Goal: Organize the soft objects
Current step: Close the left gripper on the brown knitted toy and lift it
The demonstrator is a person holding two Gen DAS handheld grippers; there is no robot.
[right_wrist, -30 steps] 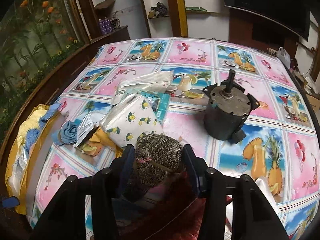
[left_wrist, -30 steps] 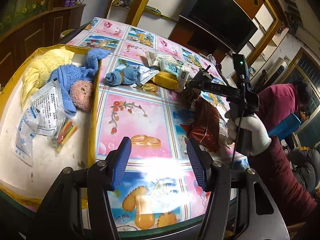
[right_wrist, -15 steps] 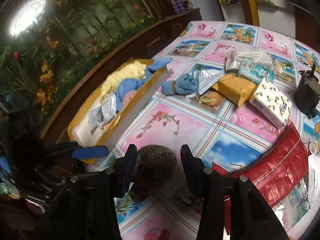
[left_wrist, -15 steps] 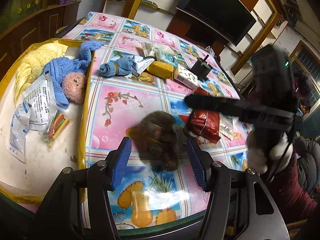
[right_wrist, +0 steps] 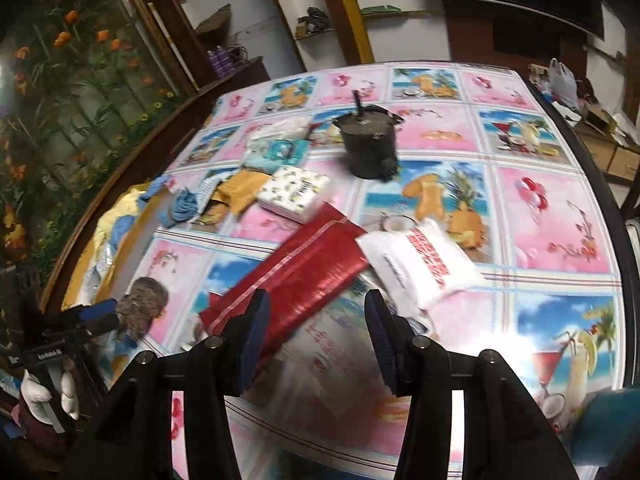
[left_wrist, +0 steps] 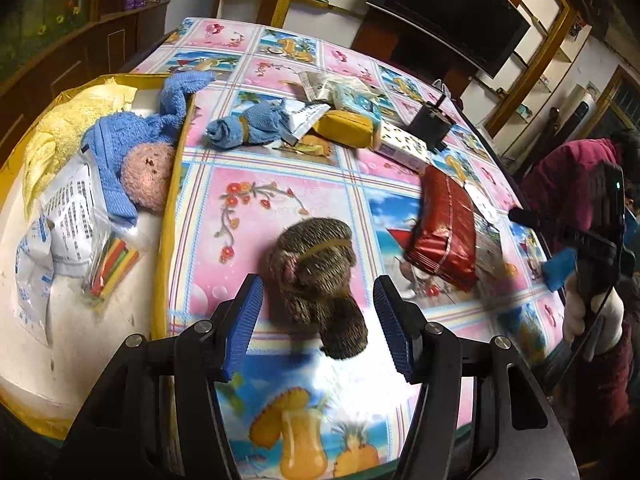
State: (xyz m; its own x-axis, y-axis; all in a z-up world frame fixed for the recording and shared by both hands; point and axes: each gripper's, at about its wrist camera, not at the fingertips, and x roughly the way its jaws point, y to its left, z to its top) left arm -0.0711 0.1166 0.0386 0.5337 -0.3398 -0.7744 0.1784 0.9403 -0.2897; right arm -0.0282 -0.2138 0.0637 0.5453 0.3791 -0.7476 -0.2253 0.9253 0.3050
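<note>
Risk: brown knitted toy (left_wrist: 316, 280) could roll or get nudged toward the table edge if one pad lands first; loose limp body likely to sag out of a shallow pinch.
Left gripper (left_wrist: 318, 326): jaws apart, hovering over the toy, pads either side of it, not pressing.
Right gripper (right_wrist: 316, 338): jaws opening, nothing between them; above the near end of the red packet (right_wrist: 292, 268).
Toy position: lying on the tablecloth (left_wrist: 280, 184) near the front edge, just beside the yellow-rimmed tray (left_wrist: 166, 240), not in it.
Tray contents: blue-clad doll (left_wrist: 136, 156), yellow cloth (left_wrist: 64, 128), printed plastic bags (left_wrist: 60, 208), coloured sticks in a packet (left_wrist: 112, 264).
Obstruction: raised tray rim between toy and tray floor; needs a lift over, else a snag. Doll and bags crowd the near corner.
Other items: rolled blue cloth (left_wrist: 248, 128), yellow pouch (left_wrist: 346, 128), patterned tissue pack (right_wrist: 294, 194), white packet (right_wrist: 420, 264), dark motor (right_wrist: 370, 144), all well apart from the toy.
</note>
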